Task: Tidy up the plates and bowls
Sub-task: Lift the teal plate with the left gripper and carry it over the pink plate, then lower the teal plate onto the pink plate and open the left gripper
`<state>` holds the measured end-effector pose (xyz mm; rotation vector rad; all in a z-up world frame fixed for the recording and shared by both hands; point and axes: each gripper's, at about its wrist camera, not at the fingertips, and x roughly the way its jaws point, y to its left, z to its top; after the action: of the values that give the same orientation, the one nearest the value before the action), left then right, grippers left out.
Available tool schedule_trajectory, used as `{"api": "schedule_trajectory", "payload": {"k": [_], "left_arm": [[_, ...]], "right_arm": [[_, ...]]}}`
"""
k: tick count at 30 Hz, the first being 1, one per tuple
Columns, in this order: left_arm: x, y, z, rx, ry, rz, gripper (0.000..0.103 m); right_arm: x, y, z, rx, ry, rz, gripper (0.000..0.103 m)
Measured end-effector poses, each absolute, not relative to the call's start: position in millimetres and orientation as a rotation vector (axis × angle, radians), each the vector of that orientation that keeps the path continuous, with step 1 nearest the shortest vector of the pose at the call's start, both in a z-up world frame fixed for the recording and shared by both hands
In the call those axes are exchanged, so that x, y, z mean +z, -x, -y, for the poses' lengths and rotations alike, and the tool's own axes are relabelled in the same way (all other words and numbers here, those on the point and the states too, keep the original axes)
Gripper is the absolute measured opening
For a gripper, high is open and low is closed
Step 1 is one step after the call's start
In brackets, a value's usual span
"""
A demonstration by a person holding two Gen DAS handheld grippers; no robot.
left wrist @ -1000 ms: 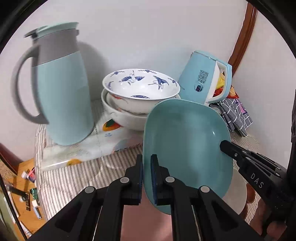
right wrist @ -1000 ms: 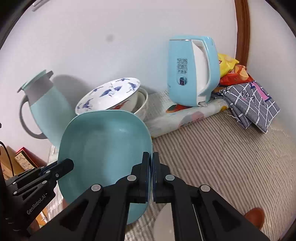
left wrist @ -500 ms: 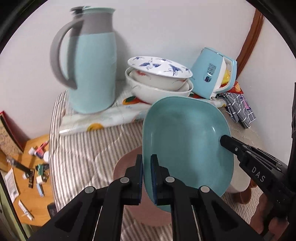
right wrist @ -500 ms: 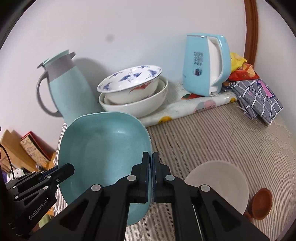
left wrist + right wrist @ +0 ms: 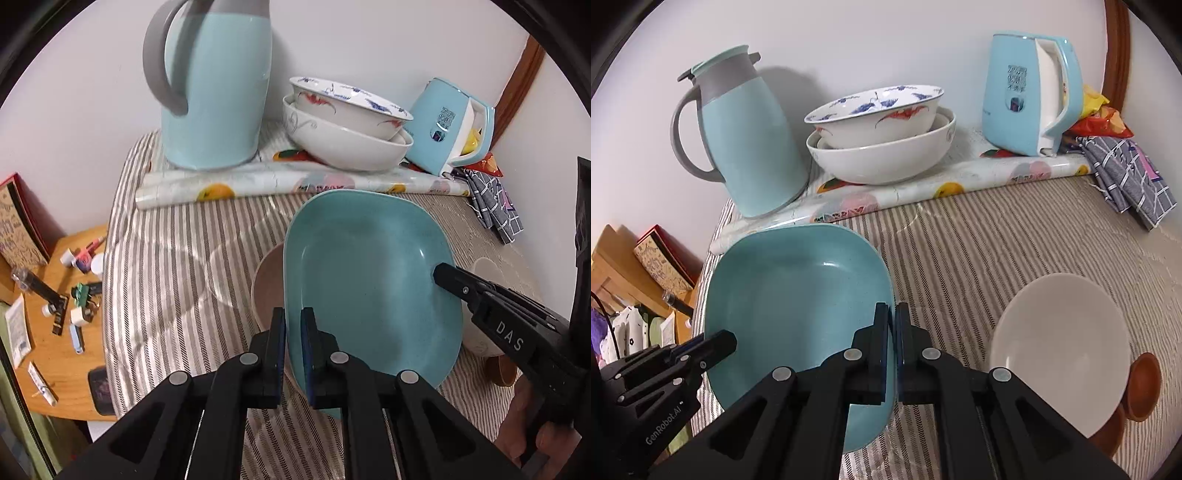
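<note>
Both grippers hold one teal square plate (image 5: pixel 369 280) above the striped table. My left gripper (image 5: pixel 292 332) is shut on its left rim; my right gripper (image 5: pixel 893 328) is shut on its right rim (image 5: pixel 798 295). A pinkish-beige bowl (image 5: pixel 266 284) sits on the table under the plate's left side. A white bowl (image 5: pixel 1060 350) stands on the table to the right, with small brown dishes (image 5: pixel 1143 384) beside it. Two stacked white bowls (image 5: pixel 882 140), the top one with blue birds, stand at the back.
A teal thermos jug (image 5: pixel 746 136) stands back left and a teal kettle (image 5: pixel 1027 92) back right, on a rolled fruit-print mat (image 5: pixel 295 181). A checked cloth (image 5: pixel 1126 177) lies at the right. A low wooden stand with small items (image 5: pixel 62 306) is left of the table.
Both grippers have drawn the teal plate back and down from the stacked bowls toward the table; the pinkish bowl and white bowl have come into view.
</note>
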<state>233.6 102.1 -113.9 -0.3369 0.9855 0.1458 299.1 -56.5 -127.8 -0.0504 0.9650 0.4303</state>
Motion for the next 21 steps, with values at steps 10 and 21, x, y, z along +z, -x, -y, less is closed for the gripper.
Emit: {"api": "schedule_trajectory", "payload": {"k": [10, 21], "left_arm": [[-129, -235, -106, 0.125, 0.376, -1.011, 0.009], [-131, -236, -105, 0.111, 0.378, -1.014, 0.009]], "right_arm": [[-133, -314, 43, 0.432, 0.090, -0.956, 0.007], [-141, -318, 43, 0.434, 0.107, -0.955, 0.009]]}}
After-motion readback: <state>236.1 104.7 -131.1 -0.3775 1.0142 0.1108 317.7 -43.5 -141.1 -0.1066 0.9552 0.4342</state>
